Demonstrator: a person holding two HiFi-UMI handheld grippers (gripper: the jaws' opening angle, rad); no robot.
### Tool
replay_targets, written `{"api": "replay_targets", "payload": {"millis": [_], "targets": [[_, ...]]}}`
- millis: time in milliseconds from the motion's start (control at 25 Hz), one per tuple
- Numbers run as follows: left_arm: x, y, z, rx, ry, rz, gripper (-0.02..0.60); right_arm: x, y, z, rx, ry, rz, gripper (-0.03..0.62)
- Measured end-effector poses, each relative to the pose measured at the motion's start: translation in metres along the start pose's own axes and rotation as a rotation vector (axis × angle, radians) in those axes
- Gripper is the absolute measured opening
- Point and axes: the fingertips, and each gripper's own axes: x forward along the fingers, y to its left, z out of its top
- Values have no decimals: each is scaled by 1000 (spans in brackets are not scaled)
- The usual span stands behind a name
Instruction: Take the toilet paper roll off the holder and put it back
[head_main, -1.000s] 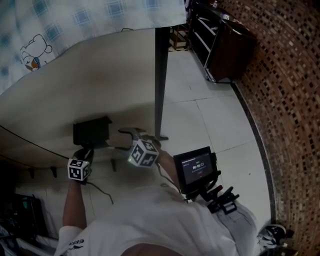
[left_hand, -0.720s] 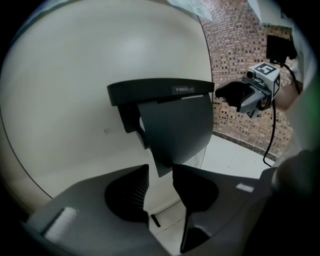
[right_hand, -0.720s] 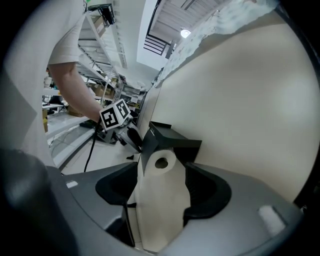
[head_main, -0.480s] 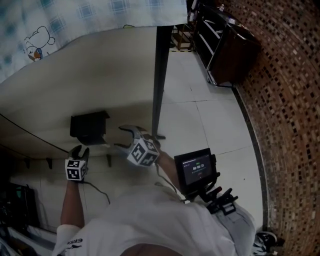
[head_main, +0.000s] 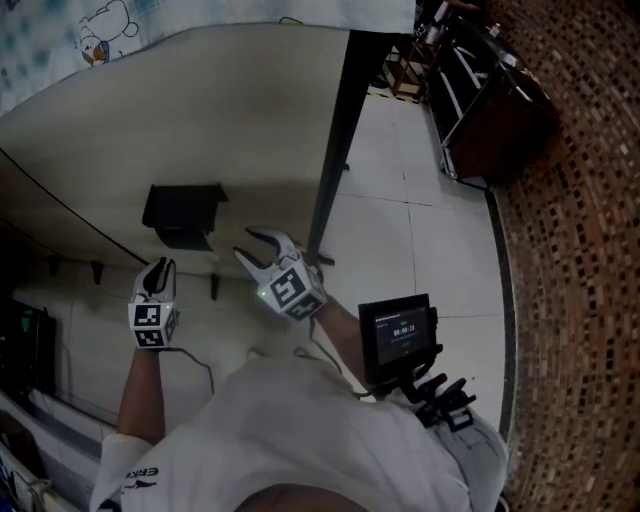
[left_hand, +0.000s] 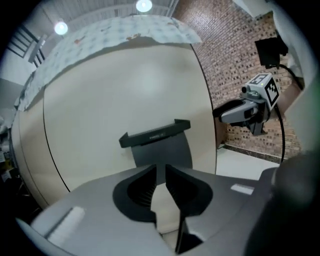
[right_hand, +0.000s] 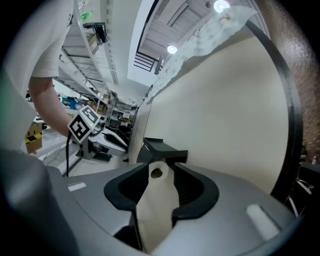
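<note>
A black toilet paper holder (head_main: 183, 212) is fixed to the cream wall panel. In the right gripper view the white roll (right_hand: 156, 173) shows end-on under the holder's lid (right_hand: 162, 149), in line with the gap of my jaws. My right gripper (head_main: 262, 250) hangs just right of the holder; its jaws are closing, and the pads do not visibly press on the roll. My left gripper (head_main: 155, 275) sits below and left of the holder, facing its front (left_hand: 159, 145). Its jaws (left_hand: 161, 167) are closing to a narrow gap with nothing between them.
A black post (head_main: 335, 140) runs down the wall to the tiled floor, right of the holder. A checked cloth (head_main: 110, 20) hangs over the panel's top. A dark cabinet (head_main: 490, 110) stands by the brick wall (head_main: 590, 250). A thin cable (head_main: 60, 200) crosses the panel.
My left gripper has drawn back from the holder's lower left edge and now hangs clear below it. The right gripper has stayed beside the holder.
</note>
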Motion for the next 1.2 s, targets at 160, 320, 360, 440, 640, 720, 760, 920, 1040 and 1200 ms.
{"api": "replay_targets", "payload": {"millis": [160, 320, 360, 440, 640, 720, 760, 920, 1040, 1200], "targets": [[-30, -26, 29, -20, -81, 54, 11, -9, 3, 5, 17, -50, -2, 87], [-59, -48, 45, -43, -125, 108, 3, -18, 8, 6, 43, -76, 15, 26], [-65, -52, 47, -52, -129, 124, 3, -20, 10, 7, 50, -86, 24, 17], [-79, -59, 49, -79, -135, 155, 2, -24, 15, 9, 67, -98, 46, 15], [-103, -72, 43, -136, -124, 199, 2, -30, 31, 10, 112, -107, 81, 14], [-106, -78, 41, -151, -123, 197, 2, -34, 35, 10, 134, -110, 84, 14], [-108, -82, 41, -156, -124, 194, 3, -37, 38, 9, 147, -114, 86, 14], [-111, -98, 45, -146, -153, 150, 2, -52, 47, 13, 192, -138, 73, 14], [-119, -109, 50, -134, -185, 113, 2, -68, 58, 21, 219, -153, 41, 14], [-148, -124, 51, -163, -223, 81, 2, -101, 86, 28, 213, -157, -6, 14]]}}
